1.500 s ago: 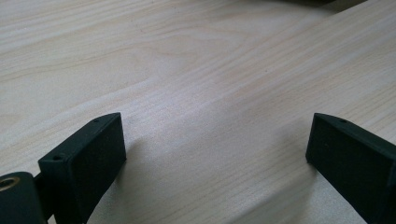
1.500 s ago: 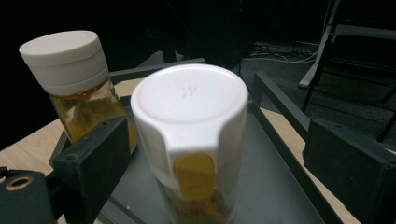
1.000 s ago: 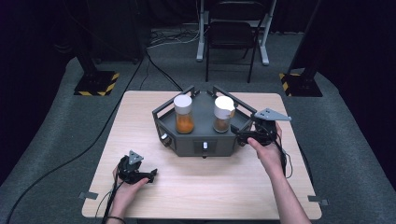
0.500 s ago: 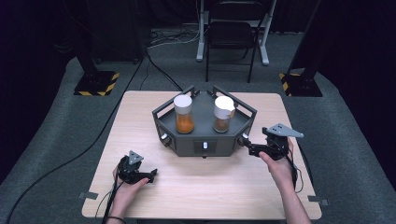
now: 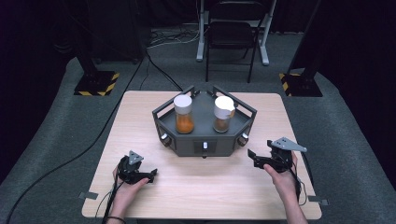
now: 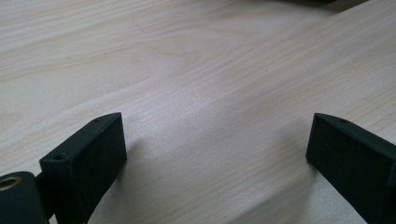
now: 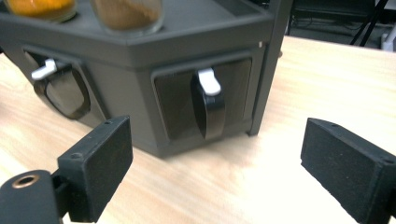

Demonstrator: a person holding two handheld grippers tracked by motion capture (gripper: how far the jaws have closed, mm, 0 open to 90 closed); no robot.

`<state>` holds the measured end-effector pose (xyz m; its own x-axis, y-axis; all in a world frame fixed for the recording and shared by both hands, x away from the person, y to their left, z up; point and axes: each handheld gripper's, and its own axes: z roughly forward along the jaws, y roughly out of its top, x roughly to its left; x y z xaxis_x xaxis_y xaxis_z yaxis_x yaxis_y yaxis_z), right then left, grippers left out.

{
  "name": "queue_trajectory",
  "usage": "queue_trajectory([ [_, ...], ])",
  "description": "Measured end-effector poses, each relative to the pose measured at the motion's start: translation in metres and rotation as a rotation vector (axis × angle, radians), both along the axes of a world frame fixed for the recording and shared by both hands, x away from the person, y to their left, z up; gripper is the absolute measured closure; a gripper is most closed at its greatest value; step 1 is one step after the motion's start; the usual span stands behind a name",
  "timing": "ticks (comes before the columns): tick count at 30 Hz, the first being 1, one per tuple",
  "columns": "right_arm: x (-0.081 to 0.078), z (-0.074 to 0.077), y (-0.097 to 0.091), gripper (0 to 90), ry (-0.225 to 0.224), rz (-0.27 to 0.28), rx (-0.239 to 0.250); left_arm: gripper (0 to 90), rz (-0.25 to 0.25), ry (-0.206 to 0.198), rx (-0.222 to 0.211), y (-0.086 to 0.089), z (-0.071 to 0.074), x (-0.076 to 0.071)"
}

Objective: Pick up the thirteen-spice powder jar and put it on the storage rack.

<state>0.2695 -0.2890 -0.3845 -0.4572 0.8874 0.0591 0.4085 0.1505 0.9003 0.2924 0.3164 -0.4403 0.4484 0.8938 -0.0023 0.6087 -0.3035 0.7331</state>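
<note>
Resting low on the near right part of the wooden table (image 5: 140, 121), the right gripper (image 5: 259, 158) is pointing at the right front corner of the dark hexagonal rack (image 5: 205, 144), with its jaws standing spread and nothing between them. In the right gripper view a black lever with a white tip (image 7: 208, 100) is sitting directly ahead of the jaws, untouched and a little apart from them; a second such lever (image 7: 51, 74) is showing on the neighbouring face. Judging from this, the work on the rack is not under way at this instant: either a grasp of the lever is yet to come, or the hand is parked.

The left gripper (image 5: 140, 175) is lying on the near left of the table, jaws likewise spread over bare wood, well apart from the rack.

Two white-capped jars are standing upright in the rack: one with orange powder (image 5: 183, 114) on the left, one with brown powder (image 5: 223, 114) on the right. Neither is being handled.

Surface: pale wood grain, clean, taped at the near corners. Room: grey carpet, dark curtains, a black chair (image 5: 232, 32) beyond the table, hazard-striped stand bases (image 5: 97, 83) at both sides, cables trailing on the floor.
</note>
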Motion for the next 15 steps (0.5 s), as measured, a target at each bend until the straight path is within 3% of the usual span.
queue_trajectory([
  [8,-0.013,-0.02,-0.007,8.2,0.012,-0.032,-0.006,4.7,0.0,0.0,0.0,0.0,0.0,0.0],
  [15,-0.021,-0.039,-0.018,8.2,0.058,-0.056,0.004,4.7,0.0,0.0,0.0,0.0,0.0,0.0],
])
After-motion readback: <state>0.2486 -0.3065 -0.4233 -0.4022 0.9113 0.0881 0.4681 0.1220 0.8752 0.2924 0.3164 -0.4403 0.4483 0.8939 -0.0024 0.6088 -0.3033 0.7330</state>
